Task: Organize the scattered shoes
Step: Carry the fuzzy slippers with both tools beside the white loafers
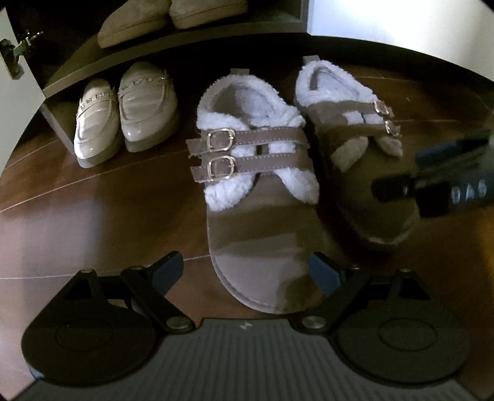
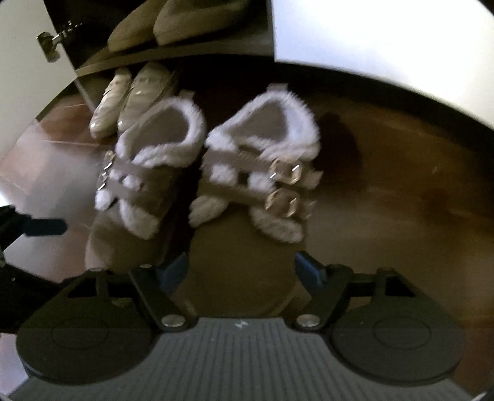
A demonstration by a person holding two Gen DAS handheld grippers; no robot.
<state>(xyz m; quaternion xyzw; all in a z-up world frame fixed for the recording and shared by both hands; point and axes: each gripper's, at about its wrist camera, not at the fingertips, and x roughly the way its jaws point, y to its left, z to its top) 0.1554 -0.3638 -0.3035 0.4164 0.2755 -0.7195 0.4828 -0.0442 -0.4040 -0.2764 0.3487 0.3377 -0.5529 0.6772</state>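
The two fleece-lined brown shoes stand side by side on the dark wooden floor [image 1: 77, 209], heels toward the cabinet and toes toward me. The left fleece shoe [image 1: 256, 197] has its toe between the fingers of my left gripper [image 1: 247, 271]. The jaws are spread wide; the left blue pad stands clear of the shoe with bare floor between, and the right pad sits just beside the toe's edge, though I cannot tell whether it touches. The two buckled straps [image 1: 247, 151] cross the shoe's middle, well ahead of my fingertips.

The right fleece shoe [image 2: 247, 191] lies just beside its twin, the two nearly touching along their inner sides. Its toe sits between the fingers of my right gripper [image 2: 244, 265], whose jaws are also spread, one pad on each side of the toe; this view is blurred, so I cannot tell whether they touch the shoe. In the left wrist view my right gripper comes in from the right edge over that shoe.

Further out, to the left of the fleece pair, a pair of glossy beige loafers [image 1: 123, 114] stands on the floor at the open foot of the shoe cabinet [image 1: 173, 40]. On the shelf above lies a pair of tan slippers [image 1: 160, 18]. A metal hinge [image 1: 14, 51] shows on the white cabinet door at far left.
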